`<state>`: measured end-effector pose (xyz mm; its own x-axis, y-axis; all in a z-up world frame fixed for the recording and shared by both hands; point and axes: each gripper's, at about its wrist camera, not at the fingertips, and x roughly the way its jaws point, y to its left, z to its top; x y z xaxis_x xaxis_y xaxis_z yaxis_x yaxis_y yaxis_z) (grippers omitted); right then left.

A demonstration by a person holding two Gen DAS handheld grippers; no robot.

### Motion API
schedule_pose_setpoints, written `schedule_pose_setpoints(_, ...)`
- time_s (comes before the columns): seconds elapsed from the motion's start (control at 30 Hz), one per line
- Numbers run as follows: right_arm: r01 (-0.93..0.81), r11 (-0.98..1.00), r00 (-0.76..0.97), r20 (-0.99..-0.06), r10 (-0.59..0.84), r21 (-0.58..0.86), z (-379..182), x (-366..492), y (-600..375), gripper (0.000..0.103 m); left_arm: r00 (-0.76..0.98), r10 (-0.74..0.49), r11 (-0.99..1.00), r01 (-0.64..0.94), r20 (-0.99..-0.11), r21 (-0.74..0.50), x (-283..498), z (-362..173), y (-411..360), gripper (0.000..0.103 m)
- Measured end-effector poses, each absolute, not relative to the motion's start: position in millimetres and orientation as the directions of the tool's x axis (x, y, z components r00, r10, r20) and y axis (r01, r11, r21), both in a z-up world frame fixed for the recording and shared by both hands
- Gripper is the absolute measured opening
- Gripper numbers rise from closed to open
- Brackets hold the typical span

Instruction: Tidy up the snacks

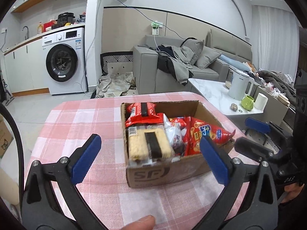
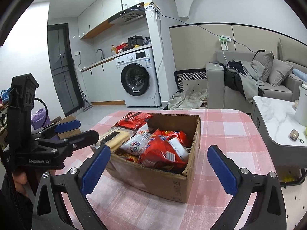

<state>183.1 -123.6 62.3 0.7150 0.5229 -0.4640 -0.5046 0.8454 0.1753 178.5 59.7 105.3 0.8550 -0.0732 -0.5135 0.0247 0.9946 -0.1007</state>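
- Left wrist view: my left gripper (image 1: pixel 148 157) hangs with jaws spread wide and nothing between them, just short of the cardboard box (image 1: pixel 153 172) on the pink checked tablecloth (image 1: pixel 80 118).
- I see every snack already inside the box: a pale cracker pack (image 1: pixel 147 145) at the near left corner, a red pack (image 1: pixel 142 111) behind it, a white packet (image 1: pixel 173 132) in the middle, a red snack bag (image 1: pixel 207 136) leaning over the right wall.
- Farther right, my right gripper (image 2: pixel 159 164) is equally agape and empty, the box centred ahead of it.
- I judge the sorting almost done; the tidy finish would be pressing that overhanging bag down gently from above, pads flat, without crushing it or shoving the light box.
- Both tools crowd the same box, so I would work one at a time.
- Rightmost, a white kettle (image 1: pixel 239 86) and a green cup (image 1: pixel 247 102) stand on the marble side table (image 1: pixel 211 92), well apart and in nobody's way; the cloth around the box shows nothing loose.
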Motion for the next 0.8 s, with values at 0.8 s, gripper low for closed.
schedule_pose_setpoints(0.8,-0.527,0.842,0.758,-0.383,0.528,0.119,17.9,148.2,-127.2,0.103,0.916,0.029,0.996,-0.062,-0.399,-0.071,124.8,47.0,68.1,0.102)
